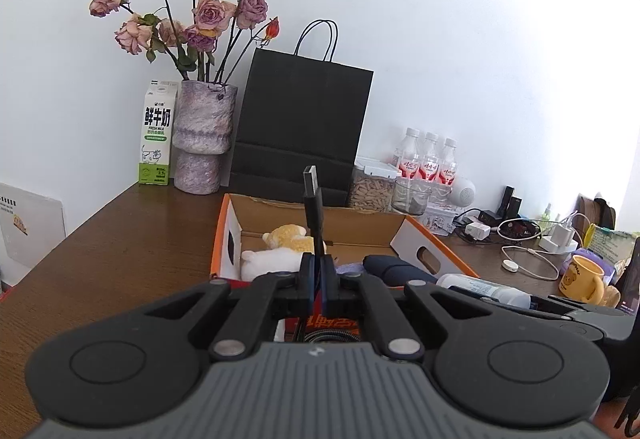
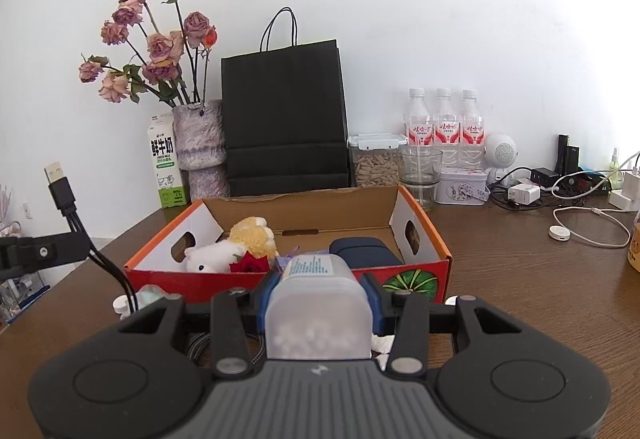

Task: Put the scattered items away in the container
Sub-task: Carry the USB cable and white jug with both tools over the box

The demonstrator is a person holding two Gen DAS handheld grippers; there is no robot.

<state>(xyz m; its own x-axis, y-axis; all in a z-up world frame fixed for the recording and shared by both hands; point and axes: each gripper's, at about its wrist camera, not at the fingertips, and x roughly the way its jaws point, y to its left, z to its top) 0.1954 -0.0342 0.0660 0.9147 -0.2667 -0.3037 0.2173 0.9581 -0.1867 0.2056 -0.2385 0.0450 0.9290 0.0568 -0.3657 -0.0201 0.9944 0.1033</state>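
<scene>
My left gripper [image 1: 316,271] is shut on a black USB cable [image 1: 313,207], whose plug end stands upright above the jaws; in the right wrist view the same cable [image 2: 64,195] shows at the far left with thin leads hanging down. My right gripper [image 2: 320,287] is shut on a frosted white pill bottle [image 2: 318,303] with a pale blue label, lying along the fingers. Just ahead of both sits the open orange cardboard box [image 2: 416,235]. Inside it lie a white and yellow plush toy [image 2: 236,243], a red rose [image 2: 250,263] and a dark blue case [image 2: 362,249].
Against the wall stand a black paper bag [image 2: 284,119], a vase of dried roses [image 2: 198,143], a milk carton [image 2: 164,163], a seed jar [image 2: 376,163], a glass [image 2: 420,169], three water bottles [image 2: 444,127] and a tin. Chargers and white cables [image 2: 588,223] lie at right. A yellow mug [image 1: 580,275] stands near the right edge.
</scene>
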